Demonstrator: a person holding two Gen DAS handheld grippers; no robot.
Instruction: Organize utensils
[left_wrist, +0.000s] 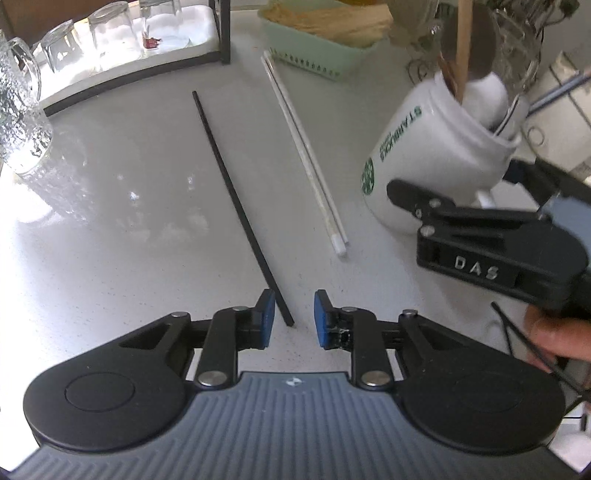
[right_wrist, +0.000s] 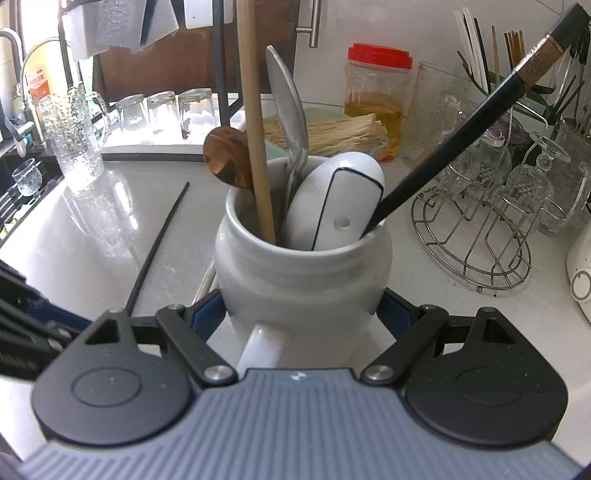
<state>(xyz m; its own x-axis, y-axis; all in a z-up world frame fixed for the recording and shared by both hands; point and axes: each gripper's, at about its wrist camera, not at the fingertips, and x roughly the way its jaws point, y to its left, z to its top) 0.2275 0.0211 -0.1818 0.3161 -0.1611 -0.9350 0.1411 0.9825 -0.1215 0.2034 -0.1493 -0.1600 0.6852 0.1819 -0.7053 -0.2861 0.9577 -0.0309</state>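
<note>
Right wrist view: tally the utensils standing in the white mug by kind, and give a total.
Spoons: 3 (copper spoon, metal spoon, white spoon)
Wooden stick, top out of frame: 1
Black chopstick: 1
Total: 5 in the white mug

The left wrist view looks steeply down from close above the counter (left_wrist: 110, 229). The right wrist view looks slantwise across it, pressed against the white mug (right_wrist: 303, 273), toward the back edge. Both share the mug, the black chopstick (left_wrist: 240, 206) and the upturned glasses (right_wrist: 162, 110).
</note>
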